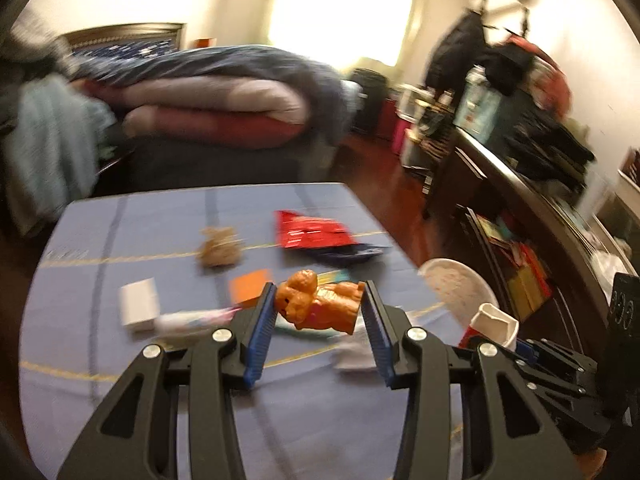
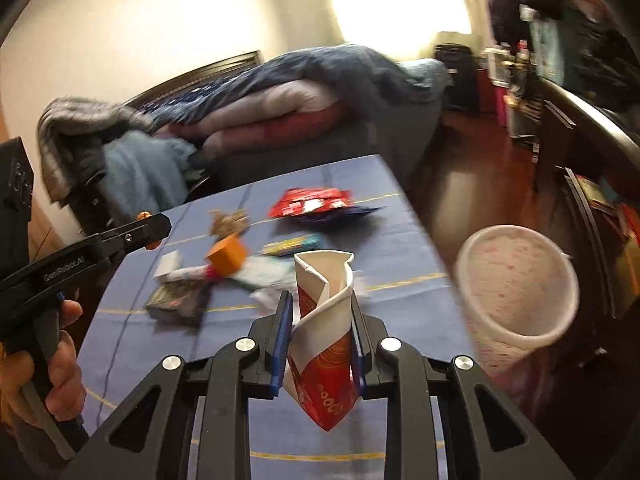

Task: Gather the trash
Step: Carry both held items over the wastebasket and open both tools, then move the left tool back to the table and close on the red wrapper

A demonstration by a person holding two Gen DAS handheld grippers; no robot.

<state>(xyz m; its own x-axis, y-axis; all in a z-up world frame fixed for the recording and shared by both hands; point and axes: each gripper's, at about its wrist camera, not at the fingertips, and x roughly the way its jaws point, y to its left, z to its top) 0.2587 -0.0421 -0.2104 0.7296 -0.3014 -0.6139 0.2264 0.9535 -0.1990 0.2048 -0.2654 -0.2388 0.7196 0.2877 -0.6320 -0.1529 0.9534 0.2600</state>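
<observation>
Left gripper [image 1: 320, 304] closed on an orange dog figure [image 1: 320, 300], held clear above the blue tablecloth [image 1: 100, 340]. Right gripper [image 2: 320, 332] closed on a crushed red-and-white paper cup [image 2: 324, 340], pads pressing both flattened sides, cup mouth up. White speckled bin [image 2: 516, 292] standing off the table's right edge, on the floor side, mouth open and tilted toward the camera; nearer the right gripper than the left. Still lying on the cloth: red wrapper [image 1: 310, 232], brown crumpled wad [image 1: 220, 246], small white box [image 1: 138, 306], orange box [image 2: 226, 258], dark packet [image 2: 176, 304]. Heavy blur in both views, so exact clearance over the bin rim not determinable. Recommended for the step in hand: carry the cup squarely over the bin mouth before release, keep it above the rim, release only once centred. Keep the left gripper back to avoid crossing paths. Dog figure possibly no trash; worth checking before dropping.
</observation>
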